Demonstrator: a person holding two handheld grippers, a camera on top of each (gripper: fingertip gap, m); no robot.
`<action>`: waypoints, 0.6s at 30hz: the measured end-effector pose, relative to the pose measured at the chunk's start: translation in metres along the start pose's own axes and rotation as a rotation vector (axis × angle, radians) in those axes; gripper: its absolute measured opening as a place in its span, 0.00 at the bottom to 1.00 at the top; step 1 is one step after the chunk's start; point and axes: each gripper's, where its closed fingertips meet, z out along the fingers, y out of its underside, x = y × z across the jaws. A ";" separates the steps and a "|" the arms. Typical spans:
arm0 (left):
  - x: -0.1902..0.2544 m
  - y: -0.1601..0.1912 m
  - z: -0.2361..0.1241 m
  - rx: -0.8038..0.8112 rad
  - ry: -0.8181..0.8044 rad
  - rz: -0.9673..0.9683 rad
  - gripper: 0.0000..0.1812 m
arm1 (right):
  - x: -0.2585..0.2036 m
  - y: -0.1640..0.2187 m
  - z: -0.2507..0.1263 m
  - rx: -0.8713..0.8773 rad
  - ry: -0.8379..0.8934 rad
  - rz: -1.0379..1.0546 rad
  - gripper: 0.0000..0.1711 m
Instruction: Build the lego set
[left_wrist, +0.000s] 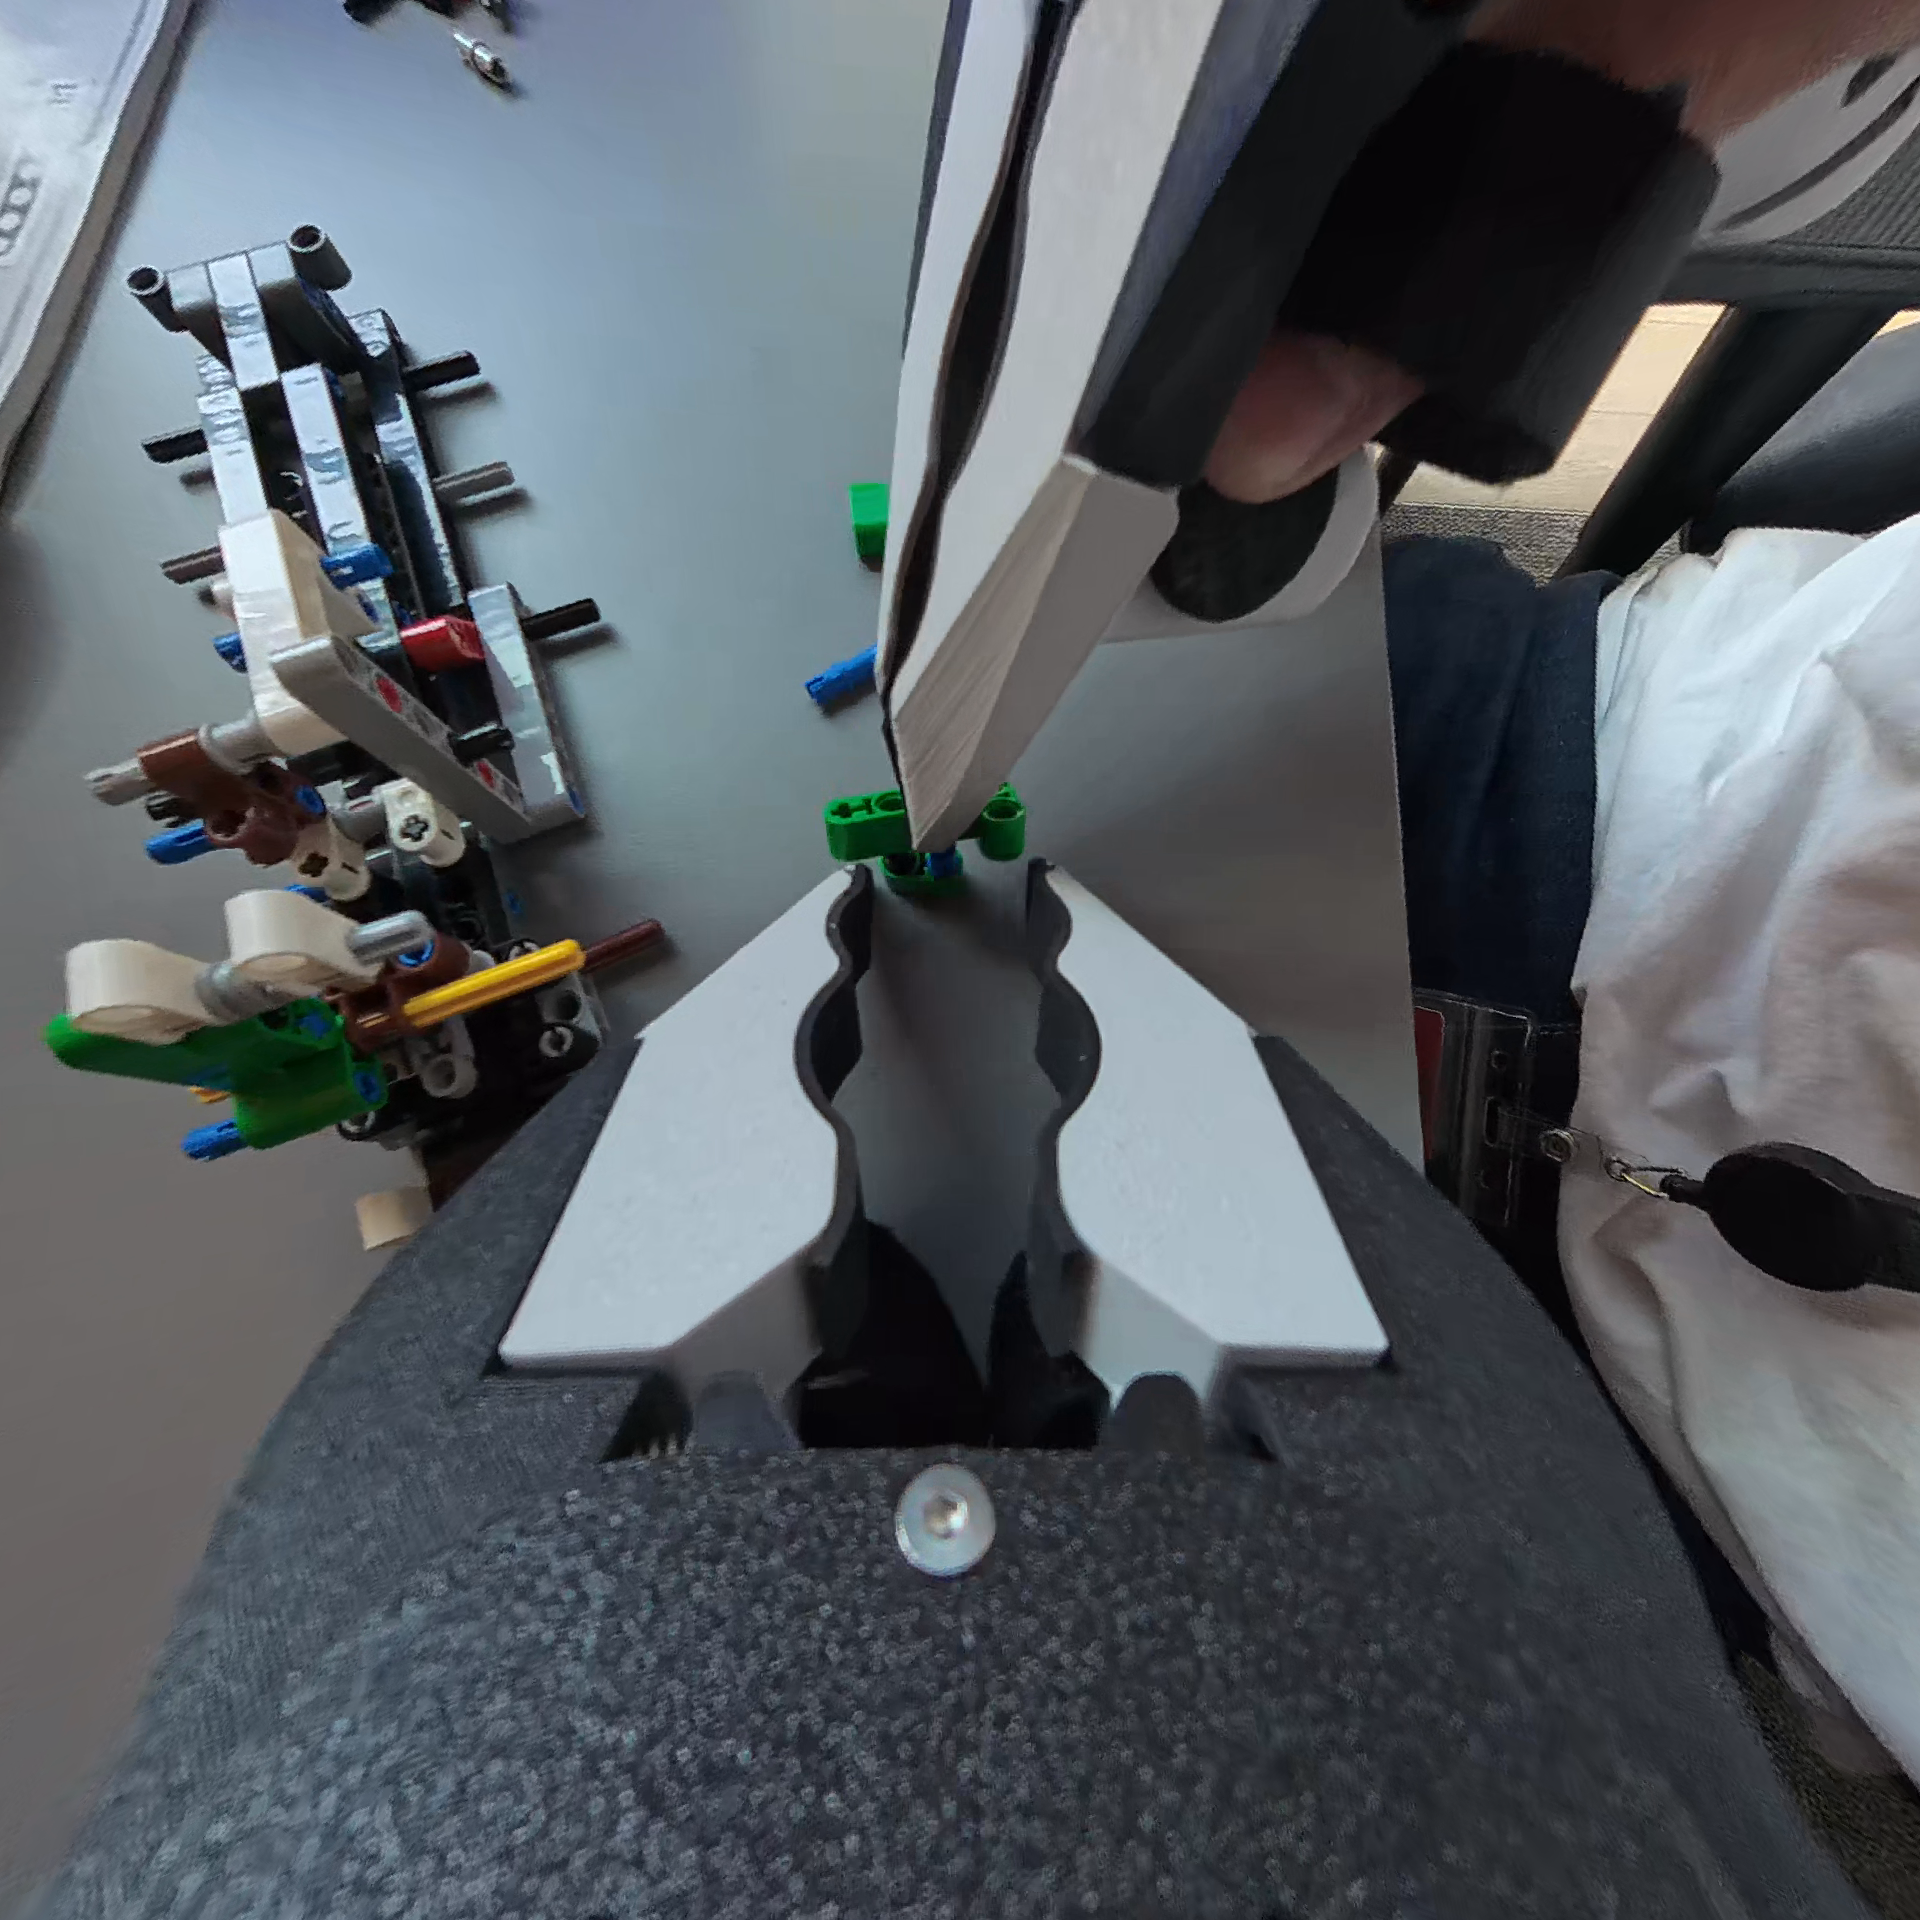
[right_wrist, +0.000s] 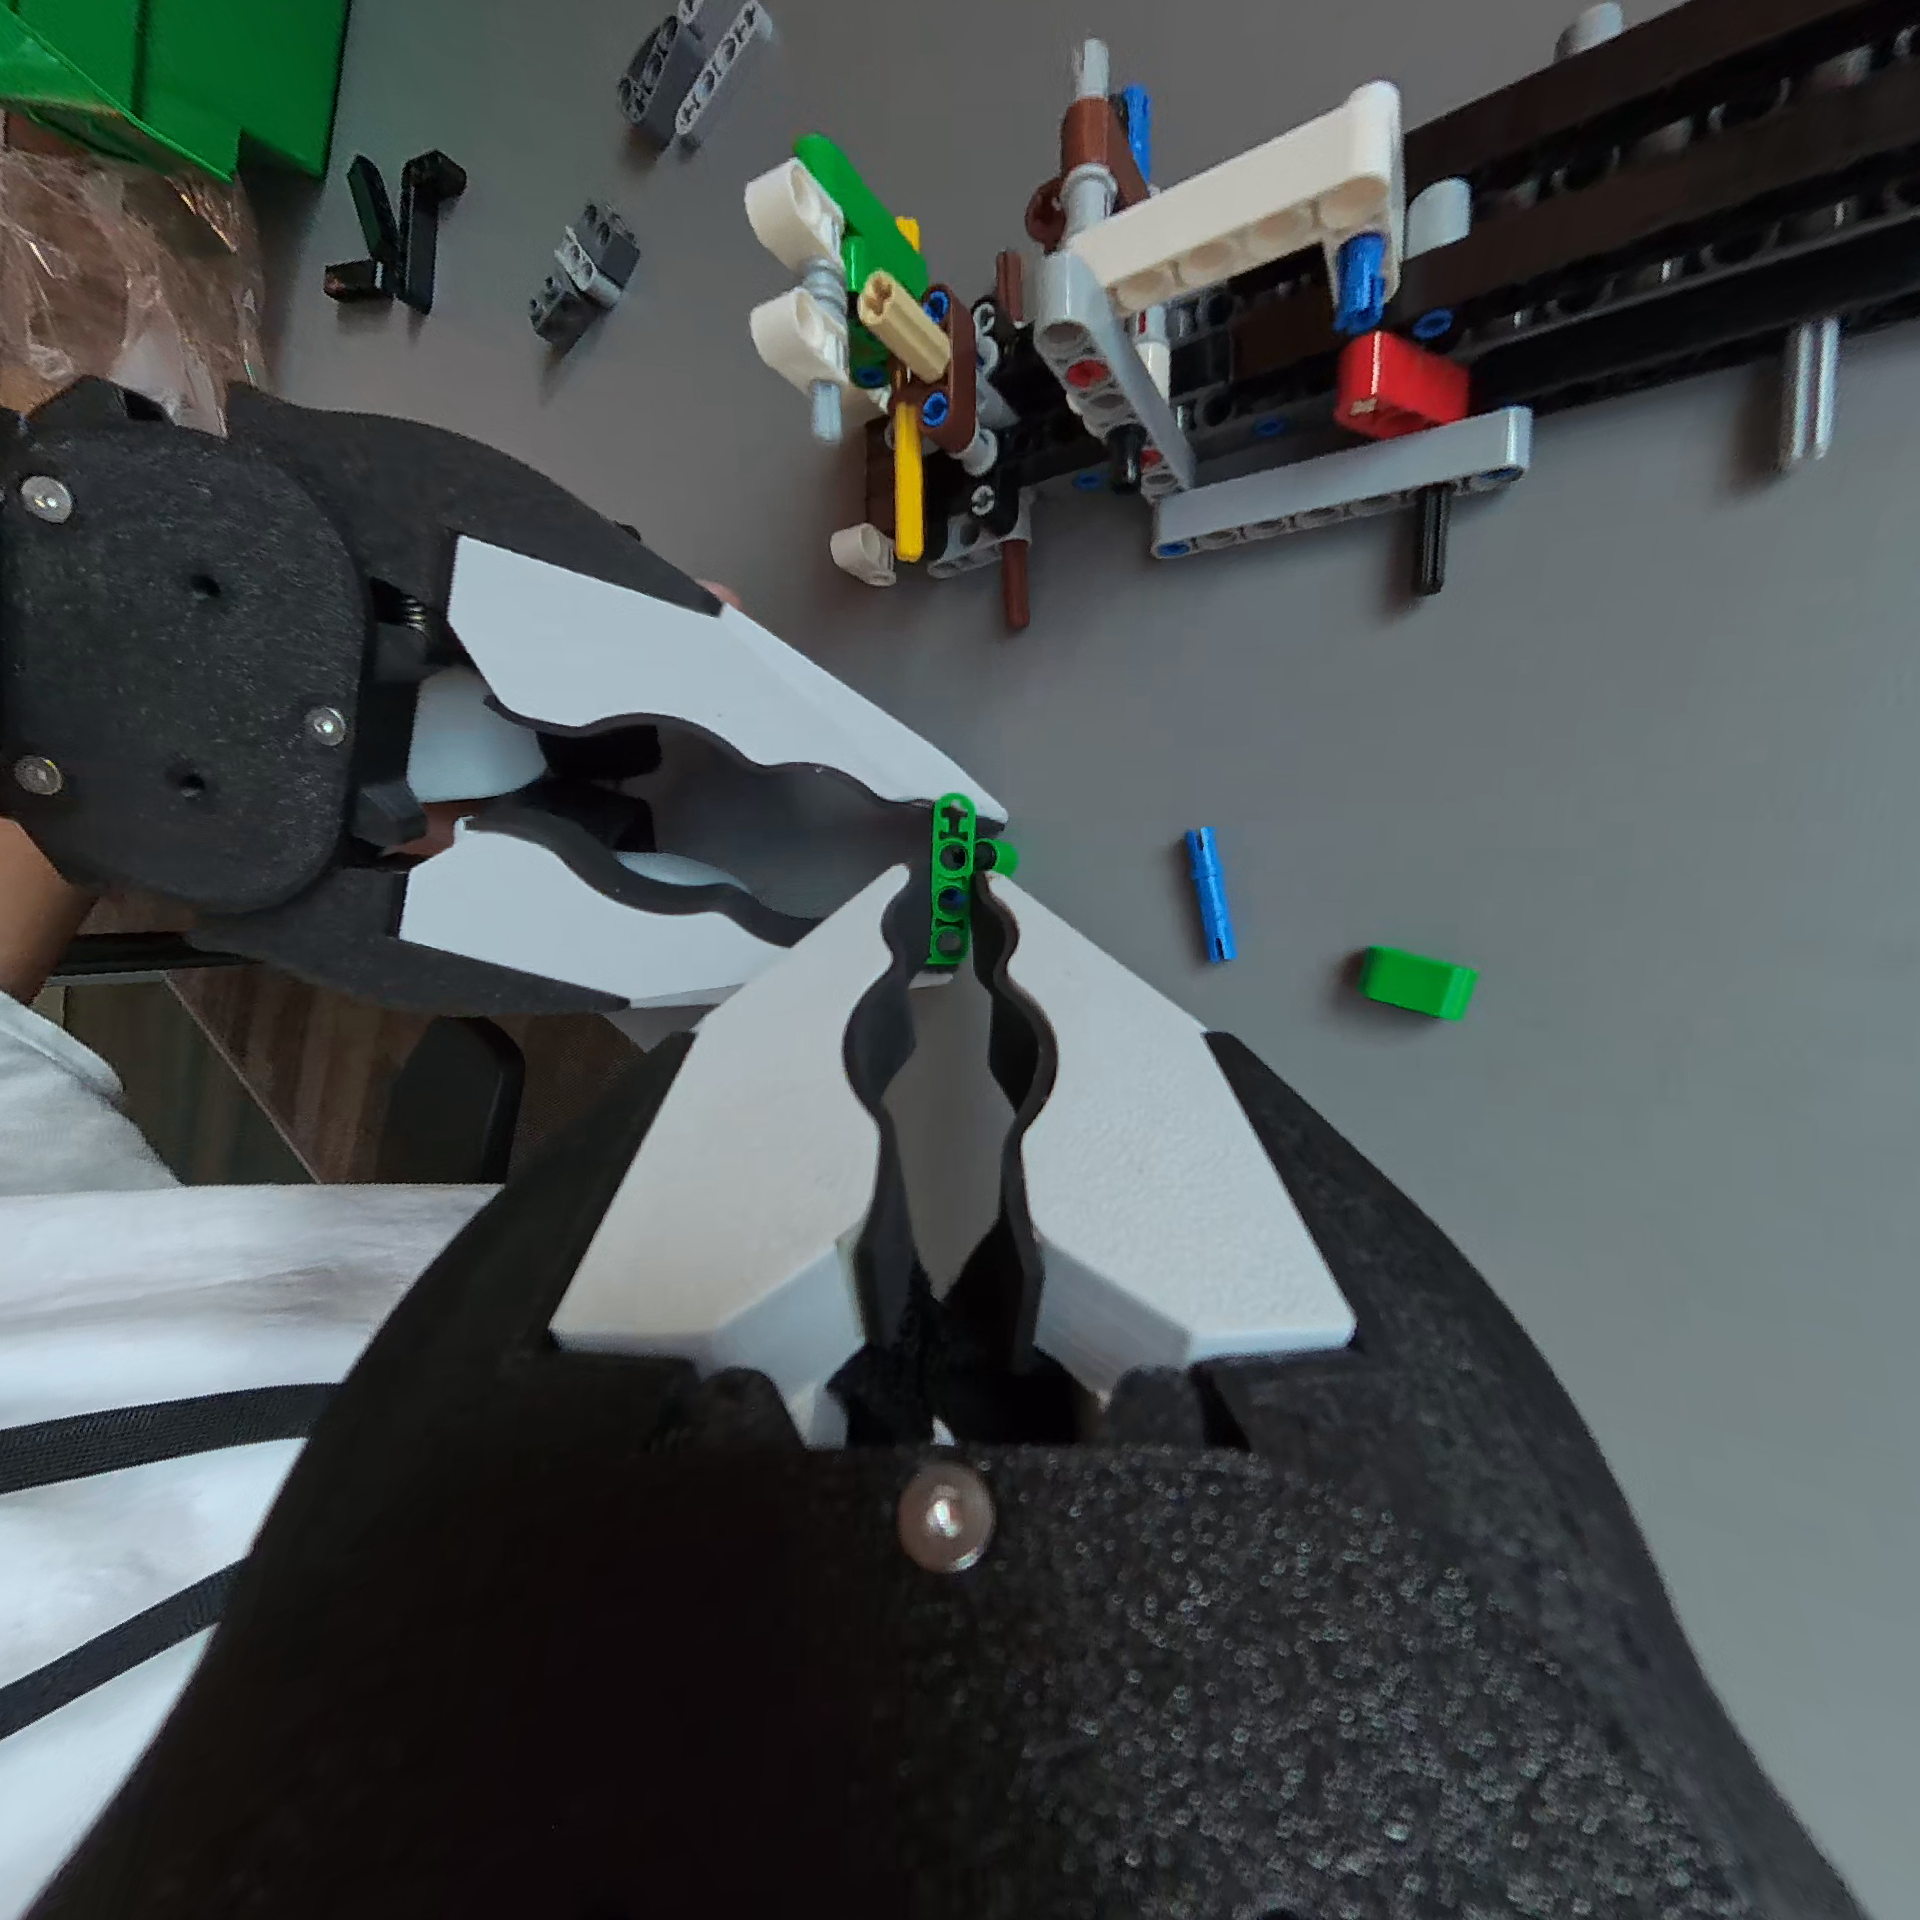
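Observation:
My right gripper (right_wrist: 948, 881) is shut on a short green beam (right_wrist: 948, 920) and holds it above the grey table (right_wrist: 1558, 1143). In the left wrist view it (left_wrist: 930, 831) reaches down from above, pinching the same beam (left_wrist: 857, 821). A small green connector (left_wrist: 914, 878) on a blue pin hangs off the beam. My left gripper (left_wrist: 951, 878) has its jaws a small way apart around that connector. In the right wrist view it (right_wrist: 961, 847) comes in from the left, its lower tip hidden, and the connector (right_wrist: 1006, 858) sits under the upper tip.
The part-built model (left_wrist: 343, 644) (right_wrist: 1195, 343) lies farther along the table. A loose blue pin (right_wrist: 1208, 894) and a small green brick (right_wrist: 1418, 982) lie near the grippers. Grey pieces (right_wrist: 696, 62), black pieces (right_wrist: 395, 229) and a green box (right_wrist: 177, 73) lie beyond. A booklet (left_wrist: 62, 156) lies at the far corner. Left and right tips are no more than a few centimetres apart. The loose blue pin (right_wrist: 1208, 894) sits 4 centimeters or so from the ends of my right fingers. The left camera catches it too, in the left wrist view (left_wrist: 861, 664).

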 end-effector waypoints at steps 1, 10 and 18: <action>0.000 0.000 -0.002 0.007 0.000 0.001 0.16 | 0.000 -0.001 0.000 0.006 0.005 -0.006 0.03; -0.002 -0.019 -0.015 0.149 -0.162 0.214 0.35 | -0.007 -0.003 -0.011 0.105 0.030 -0.048 0.04; -0.001 -0.021 -0.016 0.163 -0.122 0.162 0.18 | -0.011 -0.003 -0.009 0.124 0.103 -0.127 0.03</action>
